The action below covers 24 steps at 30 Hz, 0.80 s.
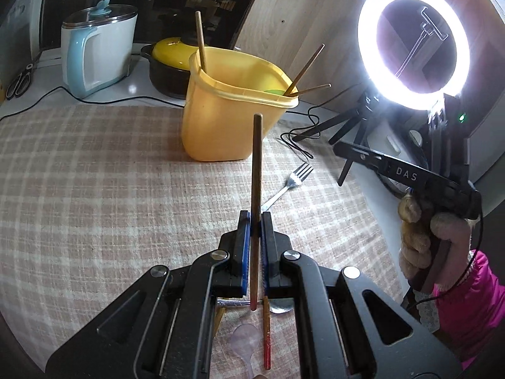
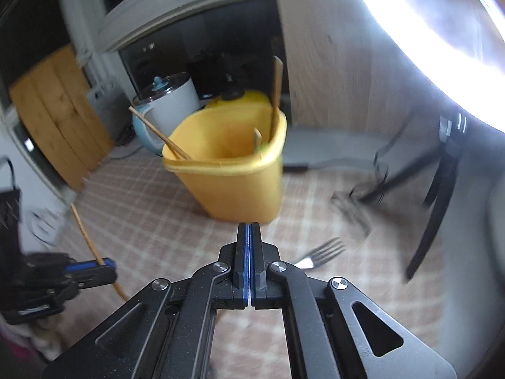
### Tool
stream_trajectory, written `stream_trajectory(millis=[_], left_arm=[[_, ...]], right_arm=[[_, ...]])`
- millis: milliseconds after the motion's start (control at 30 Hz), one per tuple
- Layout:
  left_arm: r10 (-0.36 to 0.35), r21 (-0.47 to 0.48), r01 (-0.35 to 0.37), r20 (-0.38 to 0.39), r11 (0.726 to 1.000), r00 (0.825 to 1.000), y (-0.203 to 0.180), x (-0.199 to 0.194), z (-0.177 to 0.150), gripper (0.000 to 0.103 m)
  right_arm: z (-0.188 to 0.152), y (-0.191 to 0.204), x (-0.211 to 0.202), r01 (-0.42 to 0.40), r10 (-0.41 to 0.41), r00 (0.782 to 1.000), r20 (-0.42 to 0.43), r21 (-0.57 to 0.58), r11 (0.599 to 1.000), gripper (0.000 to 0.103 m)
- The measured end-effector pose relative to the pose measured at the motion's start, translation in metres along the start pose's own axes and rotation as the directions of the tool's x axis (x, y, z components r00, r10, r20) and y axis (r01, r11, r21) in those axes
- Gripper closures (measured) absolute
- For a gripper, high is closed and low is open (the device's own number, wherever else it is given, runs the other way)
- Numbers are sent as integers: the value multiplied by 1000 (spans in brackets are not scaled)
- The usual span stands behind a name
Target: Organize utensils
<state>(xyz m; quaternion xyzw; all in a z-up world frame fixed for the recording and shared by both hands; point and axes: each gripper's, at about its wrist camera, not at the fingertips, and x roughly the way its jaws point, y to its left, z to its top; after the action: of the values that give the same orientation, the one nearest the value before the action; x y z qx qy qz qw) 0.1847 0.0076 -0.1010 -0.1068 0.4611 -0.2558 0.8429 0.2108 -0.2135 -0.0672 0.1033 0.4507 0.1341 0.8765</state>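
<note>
Beneath the left gripper [image 1: 256, 218], a red-tipped chopstick [image 1: 267, 341], a translucent spoon [image 1: 244, 344] and a metal spoon [image 1: 281, 309] lie half hidden by its frame. Its fingers clench a dark brown chopstick [image 1: 256, 186], held upright above the checked cloth [image 1: 94, 189]. The right gripper [image 2: 249, 230], pads pressed together on nothing, reads "DAS" in the left view; its own view is blurred. A fork [image 1: 292, 180] lies near the cloth's right edge. Beyond stands the yellow bin [image 1: 227, 126], holding three chopsticks [image 1: 305, 69]
</note>
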Motion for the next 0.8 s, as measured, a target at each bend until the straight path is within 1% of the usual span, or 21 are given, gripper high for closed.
stream_trajectory(millis=[33, 100, 133, 167, 200, 233, 300, 367, 467, 533, 700, 800], left_arm=[[0, -1, 0, 1, 1000, 1000, 2, -2, -1, 99], [-3, -9, 3, -1, 1000, 1000, 6, -3, -2, 99], [-2, -12, 2, -2, 1000, 1000, 8, -3, -2, 99], [0, -12, 0, -3, 1000, 1000, 8, -3, -2, 99], [0, -14, 0, -4, 1000, 1000, 8, -3, -3, 99], [0, -14, 0, -5, 1000, 1000, 9, -3, -3, 99], [2, -12, -2, -6, 1000, 1000, 10, -2, -3, 99], [2, -14, -2, -8, 1000, 1000, 11, -3, -3, 99], [5, -16, -5, -10, 1000, 1000, 13, -2, -3, 99], [5, -19, -6, -12, 1000, 1000, 15, -2, -2, 99], [3, -19, -3, -17, 1000, 1000, 17, 1, 0, 99], [1, -11, -1, -17, 1000, 1000, 16, 2, 1, 99]], right_arm=[[-3, -4, 0, -10, 10, 1000, -9, 26, 1000, 103], [-10, -20, 2, -53, 59, 997, -41, 120, 991, 102], [-13, -27, 4, -65, 75, 996, -57, 165, 984, 94], [-19, -39, 10, -79, 100, 992, -75, 234, 969, 80], [-24, -47, 14, -90, 119, 989, -87, 287, 954, 72], [-27, -52, 17, -92, 128, 987, -92, 323, 942, 68], [-38, -69, 28, -97, 155, 983, -102, 429, 898, 68], [-47, -85, 37, -85, 158, 982, -101, 511, 856, 68], [-53, -98, 48, -69, 151, 983, -100, 563, 823, 68], [-53, -102, 55, -50, 130, 986, -101, 570, 820, 68], [-47, -102, 70, 13, 67, 990, -125, 551, 835, 68], [-43, -100, 77, 67, 11, 989, -145, 519, 852, 68]])
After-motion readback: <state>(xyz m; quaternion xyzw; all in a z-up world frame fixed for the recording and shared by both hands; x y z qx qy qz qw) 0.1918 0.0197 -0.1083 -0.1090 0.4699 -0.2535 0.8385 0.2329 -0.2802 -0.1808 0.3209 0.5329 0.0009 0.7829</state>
